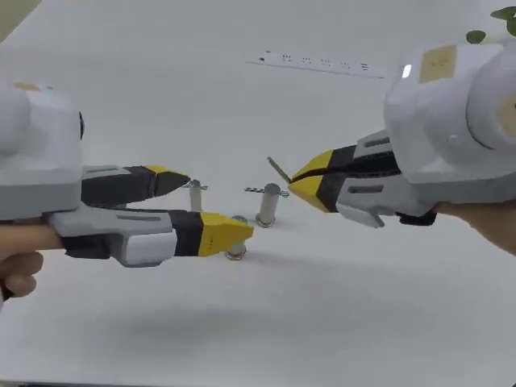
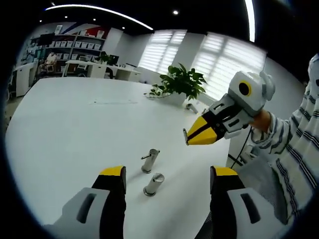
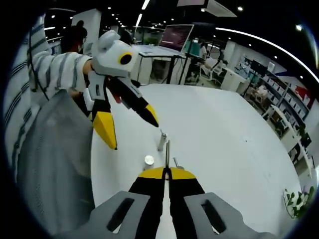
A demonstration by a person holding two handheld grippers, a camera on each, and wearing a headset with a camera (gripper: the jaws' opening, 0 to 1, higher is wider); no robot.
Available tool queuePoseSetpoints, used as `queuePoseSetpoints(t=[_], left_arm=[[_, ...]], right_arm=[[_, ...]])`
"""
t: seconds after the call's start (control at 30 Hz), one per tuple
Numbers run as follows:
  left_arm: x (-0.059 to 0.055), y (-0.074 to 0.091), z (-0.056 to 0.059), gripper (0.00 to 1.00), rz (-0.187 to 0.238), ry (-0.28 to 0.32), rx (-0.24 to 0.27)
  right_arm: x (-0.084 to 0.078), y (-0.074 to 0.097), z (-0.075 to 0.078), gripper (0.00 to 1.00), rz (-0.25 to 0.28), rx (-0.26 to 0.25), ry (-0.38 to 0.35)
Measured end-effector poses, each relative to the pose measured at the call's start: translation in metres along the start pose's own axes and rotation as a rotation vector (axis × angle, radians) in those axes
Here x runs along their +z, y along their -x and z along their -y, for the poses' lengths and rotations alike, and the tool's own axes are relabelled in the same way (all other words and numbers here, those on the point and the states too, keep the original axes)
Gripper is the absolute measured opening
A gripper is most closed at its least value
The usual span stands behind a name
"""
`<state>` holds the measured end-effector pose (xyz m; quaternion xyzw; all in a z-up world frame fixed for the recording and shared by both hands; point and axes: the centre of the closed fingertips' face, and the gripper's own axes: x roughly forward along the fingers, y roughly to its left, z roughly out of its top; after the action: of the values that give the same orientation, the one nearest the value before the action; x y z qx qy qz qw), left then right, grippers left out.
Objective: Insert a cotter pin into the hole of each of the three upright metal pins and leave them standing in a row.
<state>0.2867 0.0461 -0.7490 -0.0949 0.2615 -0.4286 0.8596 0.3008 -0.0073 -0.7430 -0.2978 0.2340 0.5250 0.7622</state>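
**Left gripper point(image 1: 214, 204) gaping, right gripper point(image 1: 297, 184) pinching a cotter pin point(image 1: 279, 169)**

Closest to the lens, a hand point(image 1: 18, 270) is holding the left gripper level at the left edge of the head view, pointing it rightward over the white table point(image 1: 339, 322). Its jaws are standing wide apart, gripping nothing. The nearer jaw is covering part of the near pin point(image 1: 236, 251), which is standing upright on the table. In the left gripper view that pin's flat top is showing bare just ahead of the jaws. The farther jaw's tip is lying just beside the left pin point(image 1: 194, 197), also upright, with a thin piece crossing near its top.

On the right of the head view, the right gripper is pointing leftward and slightly down. Its jaws are pressing shut on the cotter pin, which is sticking up and leftward out of the tips. The tips are hovering just right of the right pin point(image 1: 268, 208), apart from it. That pin is standing upright between the two grippers, and a second cotter pin point(image 1: 256, 191) is lying through its head, jutting leftward.

In the right gripper view the held cotter pin is rising straight from the shut jaws, in line with the pins beyond. The left gripper is hanging above and to the left there, with a striped sleeve point(image 3: 55, 67) behind it. A power strip point(image 1: 314, 62) is lying far back on the table.
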Motion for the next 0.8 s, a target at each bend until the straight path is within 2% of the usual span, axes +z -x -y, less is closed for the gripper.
queuePoseSetpoints(t=[0.1, 0.13, 0.2, 0.27, 0.33, 0.37, 0.4, 0.47, 0.53, 0.63, 0.8], left_arm=[[0.004, 0.000, 0.001, 0.67, 0.003, -0.001, -0.009], [0.007, 0.000, 0.002, 0.66, 0.012, -0.012, -0.029], [0.010, 0.000, 0.005, 0.62, 0.026, 0.015, -0.038], [0.013, -0.001, 0.008, 0.59, 0.037, 0.006, -0.050], [0.013, -0.003, 0.011, 0.56, 0.030, 0.007, -0.060], [0.012, -0.003, 0.013, 0.54, 0.025, 0.009, -0.066], [0.008, -0.004, 0.016, 0.50, 0.001, 0.029, -0.082], [0.000, -0.005, 0.023, 0.35, -0.052, 0.109, -0.114], [0.001, -0.008, 0.020, 0.25, -0.034, 0.084, -0.102], [0.001, -0.009, 0.024, 0.27, -0.034, 0.104, -0.115], [0.002, -0.012, 0.031, 0.24, -0.040, 0.142, -0.137]], right_arm=[[0.000, -0.001, -0.004, 0.02, 0.009, 0.003, 0.009], [0.000, -0.001, -0.004, 0.02, 0.011, 0.001, 0.016], [-0.001, -0.002, -0.006, 0.02, 0.013, -0.002, 0.024], [-0.001, -0.003, -0.008, 0.02, 0.020, -0.003, 0.025], [-0.001, -0.004, -0.011, 0.02, 0.032, -0.001, 0.024], [0.000, -0.004, -0.012, 0.02, 0.036, -0.001, 0.027], [0.000, -0.005, -0.014, 0.02, 0.039, 0.001, 0.033], [-0.001, -0.006, -0.017, 0.02, 0.040, -0.001, 0.045], [-0.001, -0.006, -0.019, 0.02, 0.039, 0.000, 0.053], [-0.002, -0.007, -0.024, 0.02, 0.045, 0.003, 0.057], [-0.004, -0.008, -0.028, 0.02, 0.042, 0.000, 0.072]])
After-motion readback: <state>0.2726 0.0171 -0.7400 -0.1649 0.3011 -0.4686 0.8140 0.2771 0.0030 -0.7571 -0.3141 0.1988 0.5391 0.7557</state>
